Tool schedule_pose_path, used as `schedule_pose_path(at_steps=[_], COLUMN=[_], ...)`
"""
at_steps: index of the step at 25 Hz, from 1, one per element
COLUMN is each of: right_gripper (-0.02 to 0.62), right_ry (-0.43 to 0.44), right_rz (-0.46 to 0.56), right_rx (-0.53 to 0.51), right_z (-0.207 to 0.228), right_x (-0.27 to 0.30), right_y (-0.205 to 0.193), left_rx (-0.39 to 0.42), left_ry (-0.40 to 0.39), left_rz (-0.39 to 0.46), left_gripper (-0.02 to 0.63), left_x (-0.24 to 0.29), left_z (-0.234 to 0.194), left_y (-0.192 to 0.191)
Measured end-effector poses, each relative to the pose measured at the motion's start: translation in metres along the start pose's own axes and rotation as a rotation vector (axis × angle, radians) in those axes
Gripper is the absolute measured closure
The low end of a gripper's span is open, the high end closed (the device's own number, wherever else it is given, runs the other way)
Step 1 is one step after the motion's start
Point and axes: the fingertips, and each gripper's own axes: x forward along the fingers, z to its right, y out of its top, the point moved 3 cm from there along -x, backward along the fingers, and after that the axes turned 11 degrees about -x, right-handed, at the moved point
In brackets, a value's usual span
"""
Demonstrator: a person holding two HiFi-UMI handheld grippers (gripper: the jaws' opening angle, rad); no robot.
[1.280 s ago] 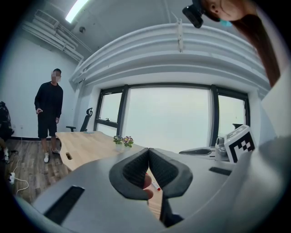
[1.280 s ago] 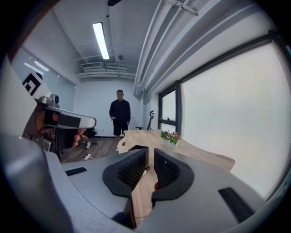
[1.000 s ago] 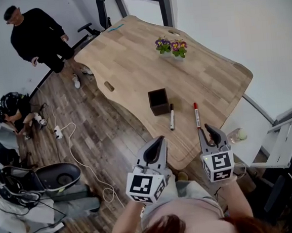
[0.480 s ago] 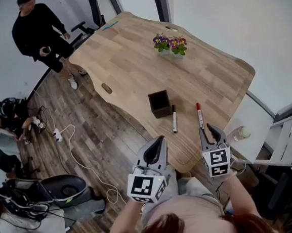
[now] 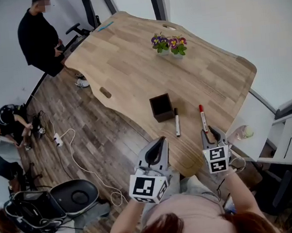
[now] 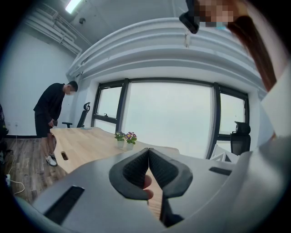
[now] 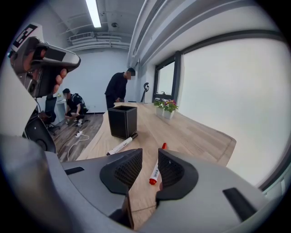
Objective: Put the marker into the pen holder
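Two markers [image 5: 176,122] [image 5: 203,118], one pen holder [image 5: 162,108]

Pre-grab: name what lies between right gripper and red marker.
Only bare table, in the right gripper view; the right gripper, its empty jaws just opened wider, faces the red marker.

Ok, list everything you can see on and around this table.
table: one, light wood, centre
pen holder: one, black, table's near part
black-capped marker: one, white body, right of holder
red marker: one, white body, further right
flower pots: two, purple-pink blooms, far side
standing person: one, dark clothes, table's far left
crouching person: one, dark, floor left
left claw: one, grey, shut, empty
right claw: one, grey, open, just been opening, red marker's end facing gap, ungripped
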Motion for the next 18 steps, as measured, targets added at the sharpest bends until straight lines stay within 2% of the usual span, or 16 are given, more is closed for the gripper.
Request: schedule_pose_path(at_steps=[12, 18], right_gripper=[0.508, 0.506], right_ry=[-0.022, -0.006], right_rz=[-0.120, -0.175], right_rx=[0.037, 0.065], right_z=[-0.001, -0.002], right_x=[0.027, 0.039], right_y=[-0.032, -0.045], left_rx=[-0.007, -0.013], left_ry=[-0.040, -0.055], left_rz=[-0.044, -0.070], left_gripper=[0.604, 0.604], left_x=[0.018, 0.026], left_z=[-0.020, -0.026], left_y=[-0.001, -0.005])
